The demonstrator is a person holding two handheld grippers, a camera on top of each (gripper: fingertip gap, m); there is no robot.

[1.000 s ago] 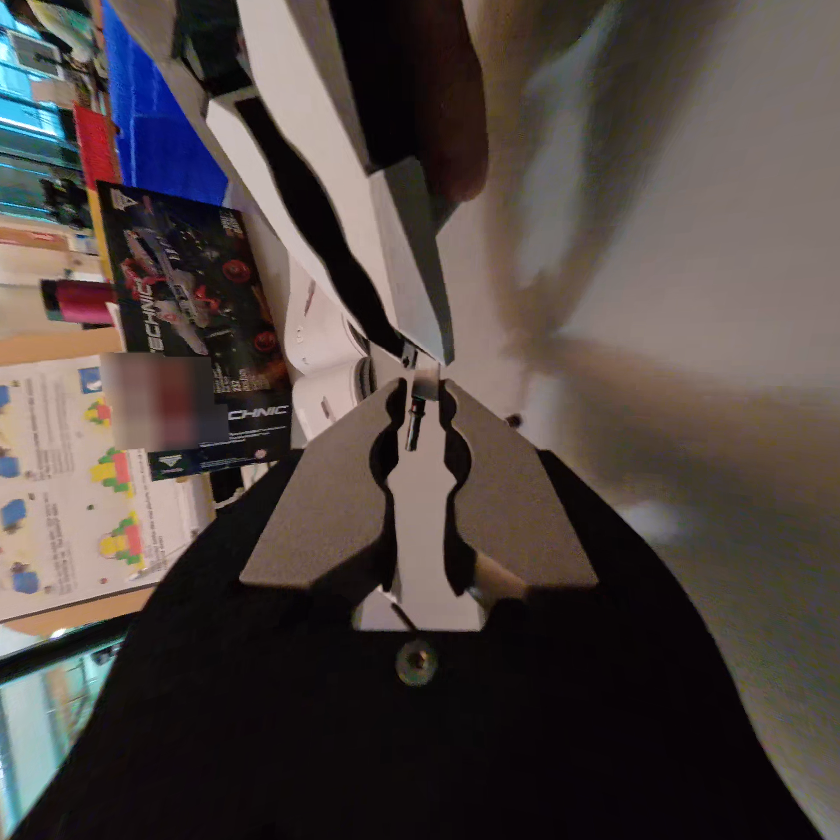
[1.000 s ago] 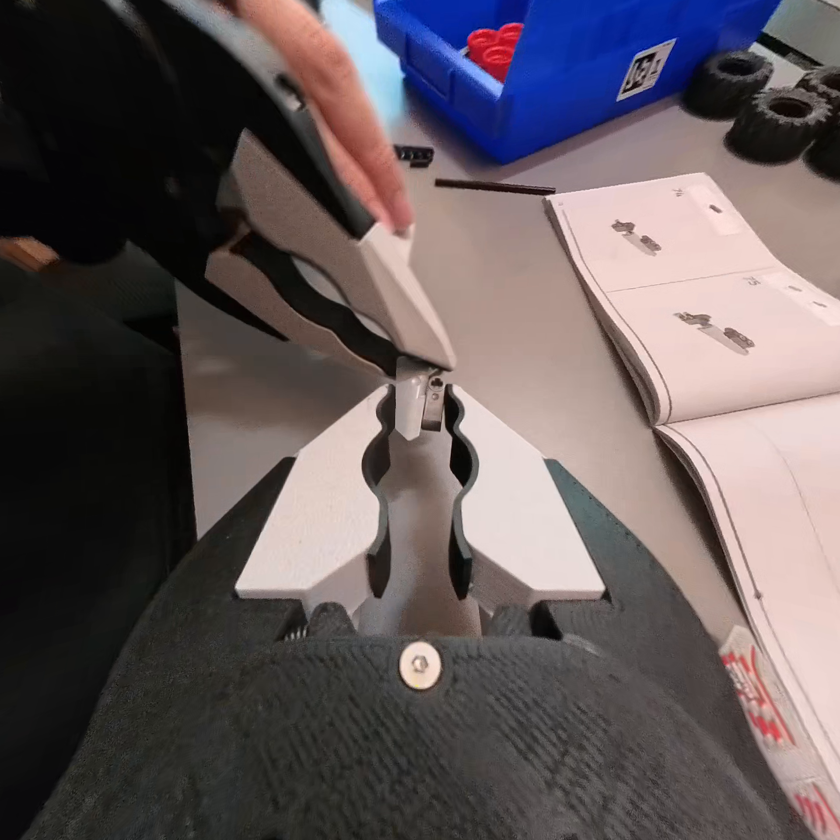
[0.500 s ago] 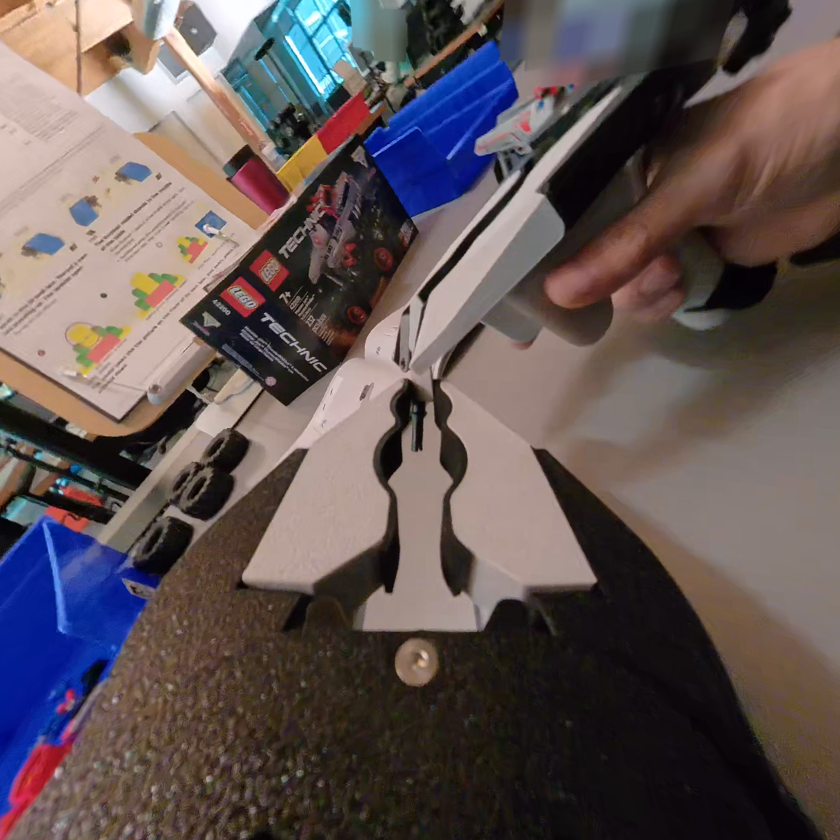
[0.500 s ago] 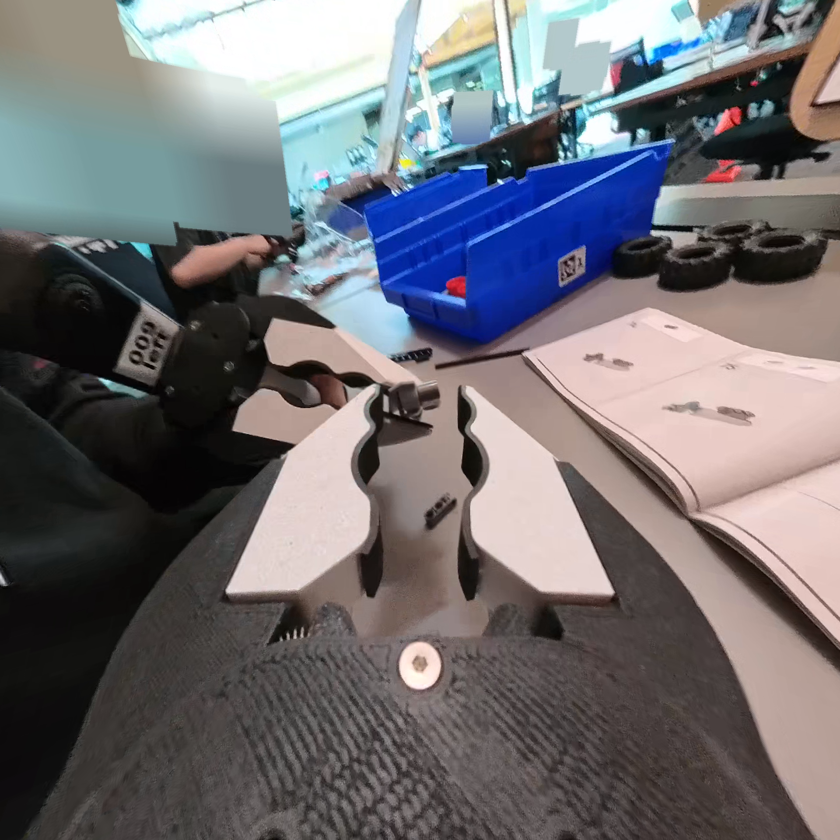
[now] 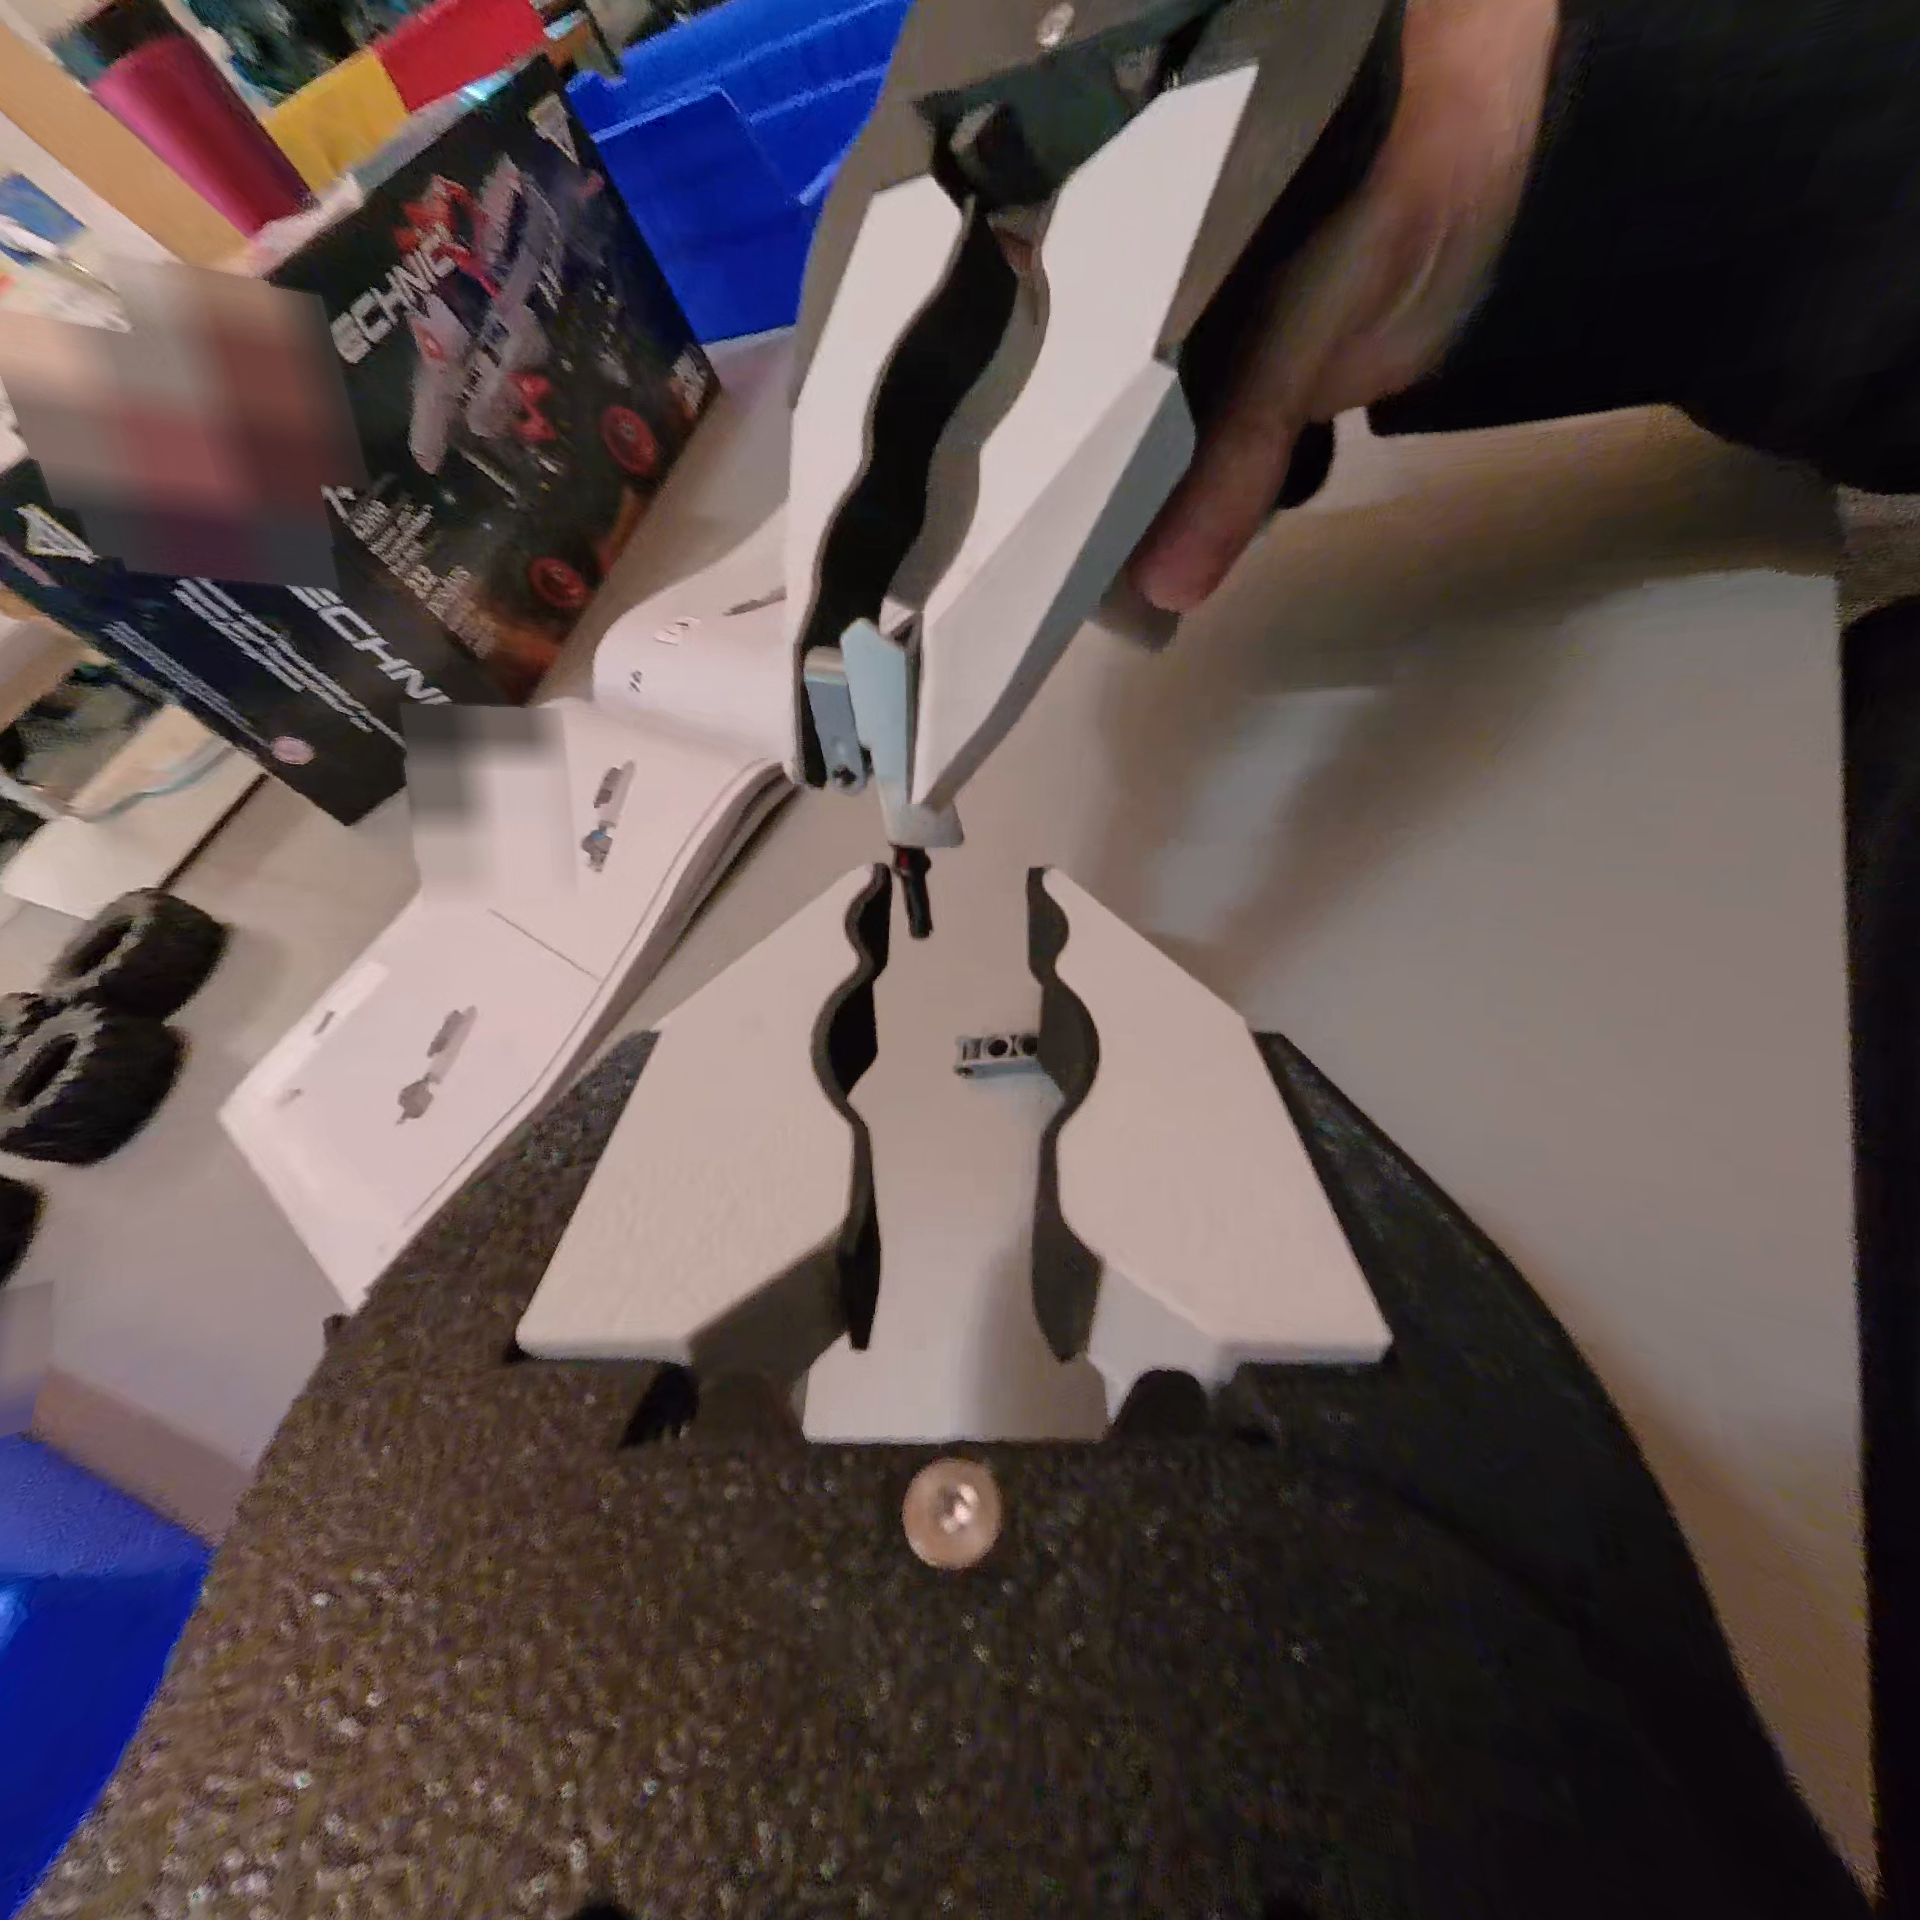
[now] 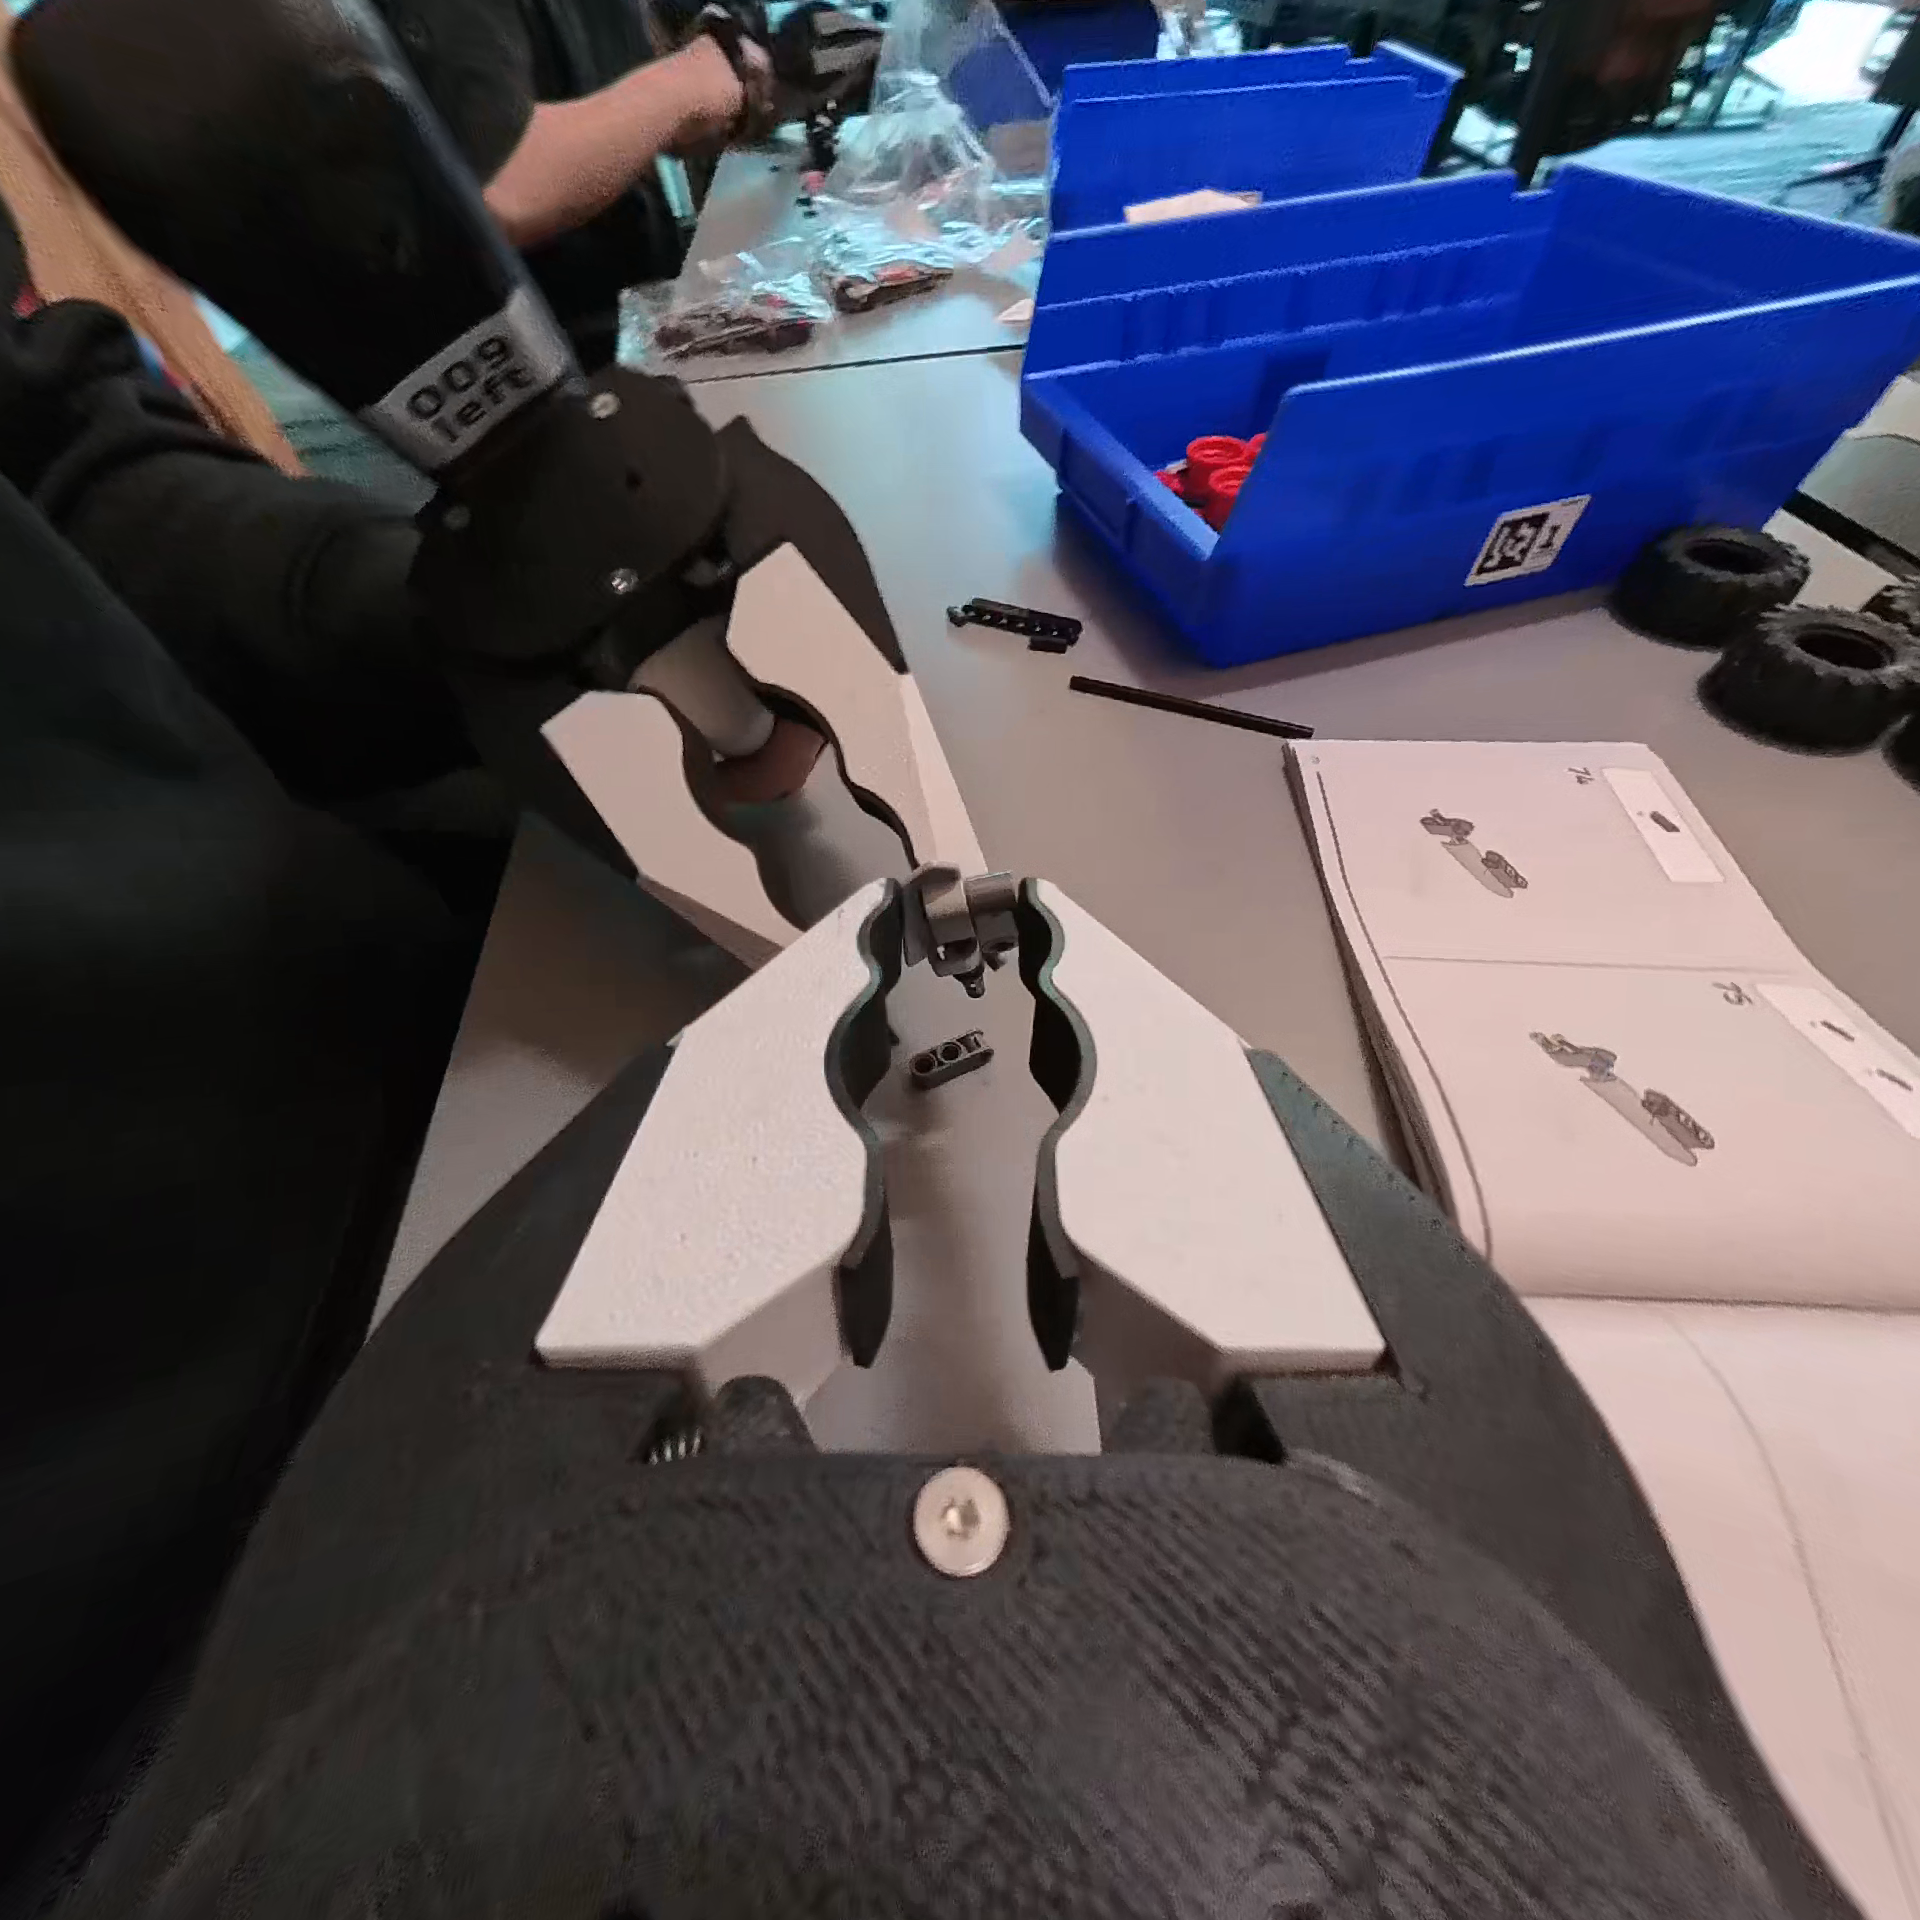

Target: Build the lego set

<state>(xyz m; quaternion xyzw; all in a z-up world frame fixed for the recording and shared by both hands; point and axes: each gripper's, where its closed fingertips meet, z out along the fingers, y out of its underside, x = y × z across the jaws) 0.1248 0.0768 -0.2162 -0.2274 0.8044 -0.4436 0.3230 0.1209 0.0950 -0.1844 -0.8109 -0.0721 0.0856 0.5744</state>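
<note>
My right gripper point(image 6: 958, 894) is shut on a small grey Lego assembly point(image 6: 956, 920) at its fingertips. In the left wrist view it point(image 5: 873, 790) reaches down from above with that assembly point(image 5: 873, 717), and a black pin point(image 5: 914, 904) sticks out below the assembly. My left gripper point(image 5: 961, 883) is open just under it, and the pin sits beside its left fingertip, unclamped. The left gripper also shows at upper left in the right wrist view point(image 6: 847, 862). A small grey connector point(image 5: 995, 1049) lies on the table between the two grippers and shows in the right wrist view too point(image 6: 948, 1060).
An open instruction booklet point(image 6: 1558, 987) lies to the right. Behind it is a blue bin point(image 6: 1455, 416) with red hubs point(image 6: 1216, 473). Black tyres point(image 6: 1808, 675), a black axle point(image 6: 1190, 707) and a black beam point(image 6: 1013, 621) lie nearby. The set box point(image 5: 468, 416) stands at the back.
My left gripper's jaws have widened and no longer pinch the black pin, which now hangs from the grey assembly. Both grippers have tilted and shifted over the table.
</note>
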